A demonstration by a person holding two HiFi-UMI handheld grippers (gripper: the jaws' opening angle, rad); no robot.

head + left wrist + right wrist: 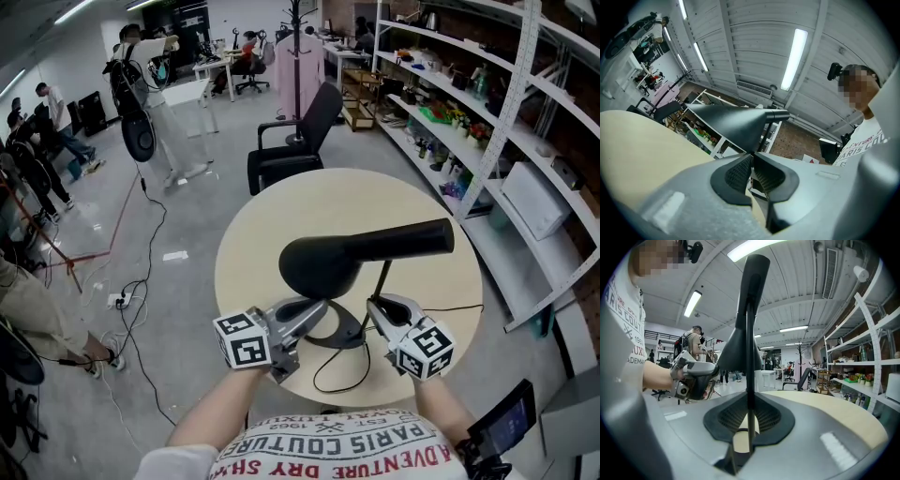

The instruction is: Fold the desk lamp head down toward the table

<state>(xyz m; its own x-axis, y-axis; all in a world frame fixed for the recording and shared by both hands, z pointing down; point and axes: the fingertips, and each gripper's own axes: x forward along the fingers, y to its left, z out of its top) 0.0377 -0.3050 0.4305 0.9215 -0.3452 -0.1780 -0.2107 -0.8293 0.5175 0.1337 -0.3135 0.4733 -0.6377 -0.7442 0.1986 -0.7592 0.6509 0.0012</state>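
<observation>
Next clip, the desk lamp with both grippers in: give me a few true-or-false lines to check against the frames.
1. The right gripper is closed on the thin lamp stem. True.
2. The lamp stands on a square table. False: the table is round.
3. The left gripper hangs wide open, clear of the lamp. False: its jaws are nearly together, pinching the lower edge of the lamp head.
4. A black office chair stands beyond the table. True.
5. The lamp head lies flat on the tabletop. False: it is held up on the stem, above the base.
</observation>
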